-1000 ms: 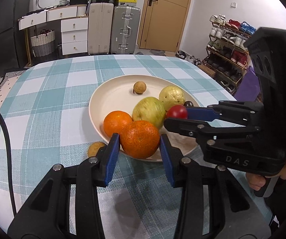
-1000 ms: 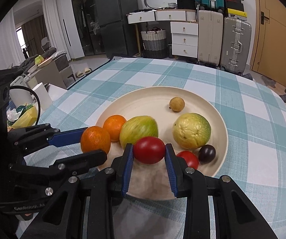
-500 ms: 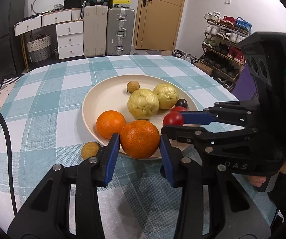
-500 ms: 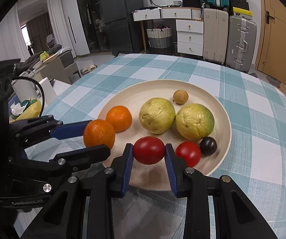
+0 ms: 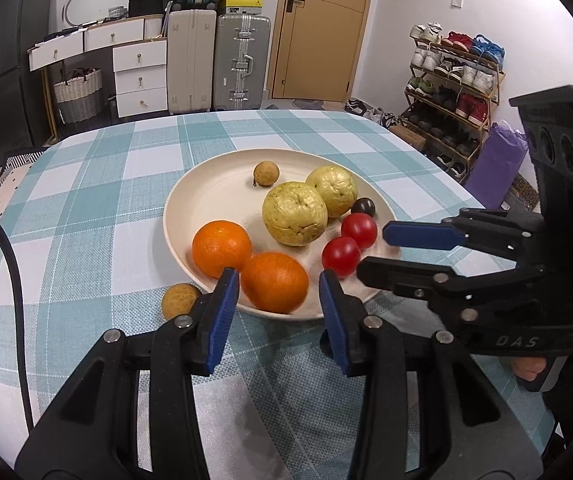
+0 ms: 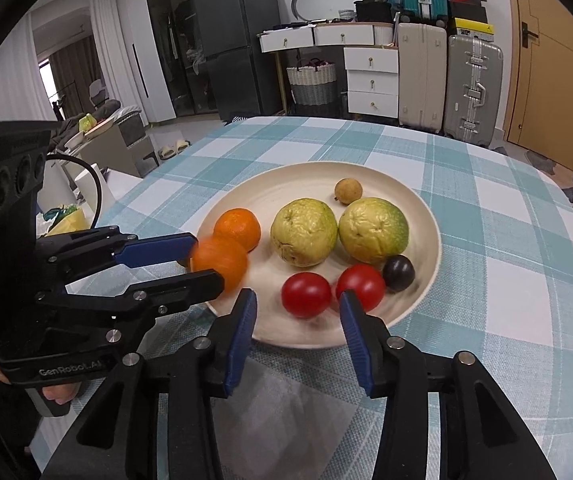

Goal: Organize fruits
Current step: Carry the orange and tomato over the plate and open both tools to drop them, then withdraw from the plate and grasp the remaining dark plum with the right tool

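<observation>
Checked tablecloth [image 5: 86, 200] is filling both frames as we are hovering both spread grippers, left gripper [image 5: 279, 294] and right gripper [image 6: 296, 312], at the plate [image 5: 190, 200] rim, risking nudging the blurred orange [image 5: 274, 282] or near tomato [image 6: 306, 294] off lower center.

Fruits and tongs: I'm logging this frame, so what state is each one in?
Left tongs: open, empty.
Right tongs: open, empty.
Near orange: on the plate rim, blurred in the right view.
Far orange: in plate.
Near tomato: in plate, released.
Second tomato: in plate.
Two guavas: in plate, side by side.
Small brown fruit: on the tablecloth, outside plate.
</observation>
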The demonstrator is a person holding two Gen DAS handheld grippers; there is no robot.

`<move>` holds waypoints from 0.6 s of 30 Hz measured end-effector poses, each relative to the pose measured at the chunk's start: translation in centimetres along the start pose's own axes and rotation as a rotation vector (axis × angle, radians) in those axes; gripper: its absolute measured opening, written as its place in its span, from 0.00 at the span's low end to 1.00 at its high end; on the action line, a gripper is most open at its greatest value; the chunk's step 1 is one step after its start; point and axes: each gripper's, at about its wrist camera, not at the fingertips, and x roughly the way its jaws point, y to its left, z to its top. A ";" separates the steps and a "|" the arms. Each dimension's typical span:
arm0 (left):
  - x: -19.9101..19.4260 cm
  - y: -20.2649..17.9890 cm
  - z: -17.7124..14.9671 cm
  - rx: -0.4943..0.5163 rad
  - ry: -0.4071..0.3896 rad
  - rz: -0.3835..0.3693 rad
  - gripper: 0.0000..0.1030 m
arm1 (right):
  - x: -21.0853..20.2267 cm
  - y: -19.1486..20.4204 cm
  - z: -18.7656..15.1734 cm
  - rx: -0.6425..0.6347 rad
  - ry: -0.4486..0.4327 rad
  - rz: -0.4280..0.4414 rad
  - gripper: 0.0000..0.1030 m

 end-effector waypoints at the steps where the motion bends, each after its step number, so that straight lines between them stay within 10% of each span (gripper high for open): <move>1: -0.1 0.0 0.0 0.002 -0.004 0.003 0.37 | -0.2 -0.2 -0.1 0.012 -0.003 0.000 0.49; 5: -0.8 0.2 -0.2 -0.010 -0.012 0.005 0.41 | -0.9 -0.9 -0.3 0.056 -0.007 -0.008 0.54; 18: -5.1 1.5 -1.5 -0.022 -0.041 0.103 0.99 | -2.7 -0.8 -1.5 0.132 -0.017 -0.002 0.96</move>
